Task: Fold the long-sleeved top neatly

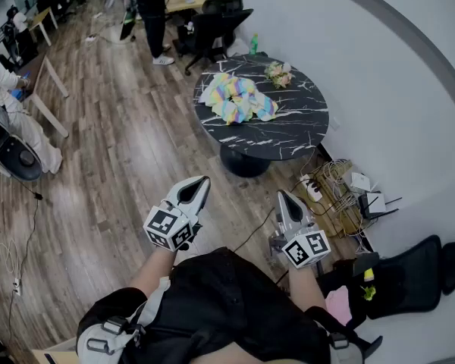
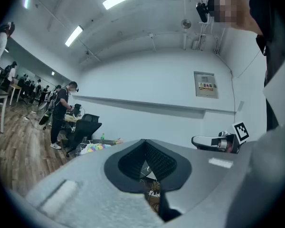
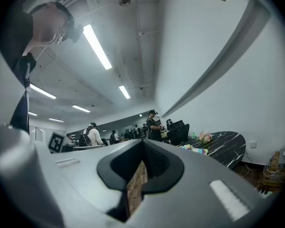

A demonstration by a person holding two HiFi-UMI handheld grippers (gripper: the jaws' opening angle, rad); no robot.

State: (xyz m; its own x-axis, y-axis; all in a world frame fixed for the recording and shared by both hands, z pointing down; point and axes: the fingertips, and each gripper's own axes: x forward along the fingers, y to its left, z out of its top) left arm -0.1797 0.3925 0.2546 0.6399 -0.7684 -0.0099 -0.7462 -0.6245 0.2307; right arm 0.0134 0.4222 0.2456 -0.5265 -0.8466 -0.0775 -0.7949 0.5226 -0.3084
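Nothing was happening with the folding when I looked over. The top [image 1: 237, 97], a pastel rainbow-coloured thing, was lying in a crumpled heap on the round black marble-look bench [image 1: 296, 131], on the half farther from the person. The heap was stretched out a bit, and from the person's side its long axis ran across the bench, left to right, with the right end dipping a little nearer to them. It was too bunched up for me to say which end was the collar or where the sleeves pointed.

The person stood well back from the bench on the wood floor [image 1: 114, 150], holding both tools level out in front. The left claw [image 1: 201, 182] was clenched tight with nothing in it, its tips pressed together, and it pointed roughly toward the bench. The right claw [image 1: 283, 196] was the same, jaws closed up on nothing, and it sat a bit apart from the left one.

Also on the bench were a small bunch of flowers [image 1: 278, 73] just beyond the top and a green bottle [image 1: 253, 44] at the far edge. A tangle of cables [image 1: 330, 184] lay on the floor by the wall.
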